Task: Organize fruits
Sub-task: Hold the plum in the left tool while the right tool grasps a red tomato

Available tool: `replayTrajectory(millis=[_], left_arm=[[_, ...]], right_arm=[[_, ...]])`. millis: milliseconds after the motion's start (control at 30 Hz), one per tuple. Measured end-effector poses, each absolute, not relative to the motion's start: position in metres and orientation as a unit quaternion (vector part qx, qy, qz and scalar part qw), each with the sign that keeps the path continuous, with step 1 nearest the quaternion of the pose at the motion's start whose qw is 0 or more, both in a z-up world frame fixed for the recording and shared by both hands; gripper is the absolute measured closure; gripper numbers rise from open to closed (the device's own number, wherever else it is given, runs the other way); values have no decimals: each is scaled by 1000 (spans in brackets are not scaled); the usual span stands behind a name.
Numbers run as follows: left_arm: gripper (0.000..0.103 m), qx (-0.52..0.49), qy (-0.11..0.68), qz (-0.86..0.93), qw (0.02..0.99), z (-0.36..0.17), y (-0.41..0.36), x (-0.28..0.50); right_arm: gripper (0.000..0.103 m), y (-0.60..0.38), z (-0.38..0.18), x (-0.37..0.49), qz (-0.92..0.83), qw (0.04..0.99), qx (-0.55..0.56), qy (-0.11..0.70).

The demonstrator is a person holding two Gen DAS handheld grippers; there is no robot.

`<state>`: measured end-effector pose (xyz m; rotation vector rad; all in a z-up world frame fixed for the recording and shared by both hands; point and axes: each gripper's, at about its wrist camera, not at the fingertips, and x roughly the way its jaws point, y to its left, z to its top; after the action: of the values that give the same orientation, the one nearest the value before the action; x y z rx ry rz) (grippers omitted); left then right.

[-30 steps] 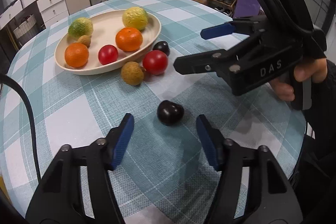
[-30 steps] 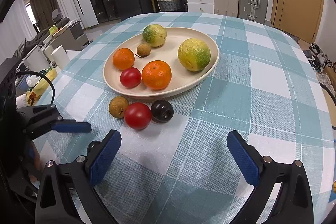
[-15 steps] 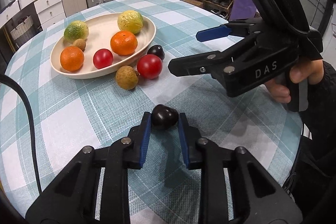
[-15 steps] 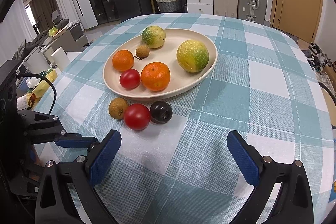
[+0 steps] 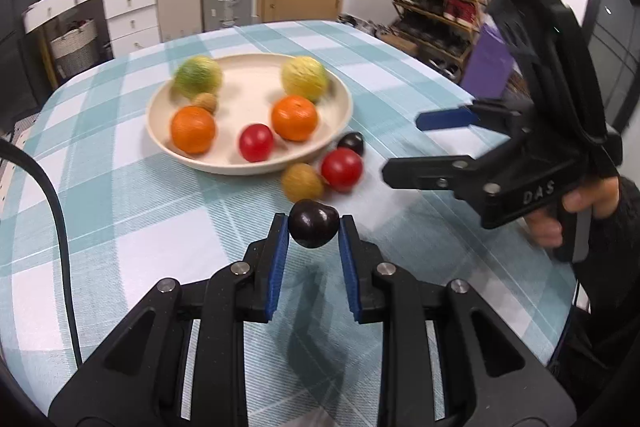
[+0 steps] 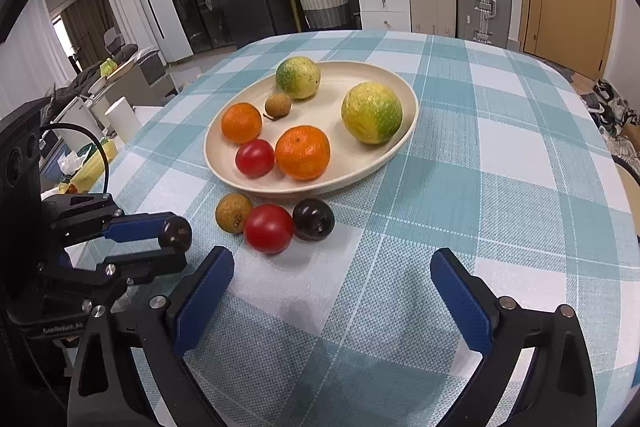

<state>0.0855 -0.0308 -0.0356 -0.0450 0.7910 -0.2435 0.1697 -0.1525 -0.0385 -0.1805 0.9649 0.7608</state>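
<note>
My left gripper (image 5: 313, 231) is shut on a dark plum (image 5: 313, 229) and holds it above the checked tablecloth; it also shows in the right wrist view (image 6: 175, 233). A cream plate (image 6: 390, 151) holds two oranges, a red tomato, a small brown fruit and two yellow-green citrus fruits. In front of the plate lie a brown fruit (image 6: 233, 213), a red tomato (image 6: 268, 228) and a second dark plum (image 6: 313, 219). My right gripper (image 6: 332, 291) is open and empty, hovering short of these three fruits.
The round table (image 6: 516, 155) has a teal and white checked cloth. Suitcases, drawers and a door stand beyond the far edge. A shoe rack (image 5: 440, 3) is to the right in the left wrist view. A black cable (image 5: 60, 227) hangs at the left.
My left gripper closed on the dark plum and lifted it off the cloth toward the plate. My right gripper stayed open and barely moved.
</note>
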Motion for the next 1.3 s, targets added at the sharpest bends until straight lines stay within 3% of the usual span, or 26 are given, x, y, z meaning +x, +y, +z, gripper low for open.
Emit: replayTrajectory(millis=[167, 433, 500, 567, 1300], left_arm=[[80, -43, 374, -100, 921, -32, -17, 88], [80, -48, 375, -86, 922, -34, -11, 89], [80, -48, 376, -86, 921, -34, -11, 90], [80, -47, 376, -86, 921, -34, -11, 89], [80, -58, 376, -82, 921, -36, -3, 89]], right_arm=[[23, -153, -40, 171, 361, 811, -70, 455], [35, -131, -41, 154, 417, 786, -75, 449], [45, -127, -45, 154, 415, 785, -79, 453], [49, -122, -48, 153, 414, 783, -85, 456], [71, -102, -52, 151, 400, 789, -125, 448]])
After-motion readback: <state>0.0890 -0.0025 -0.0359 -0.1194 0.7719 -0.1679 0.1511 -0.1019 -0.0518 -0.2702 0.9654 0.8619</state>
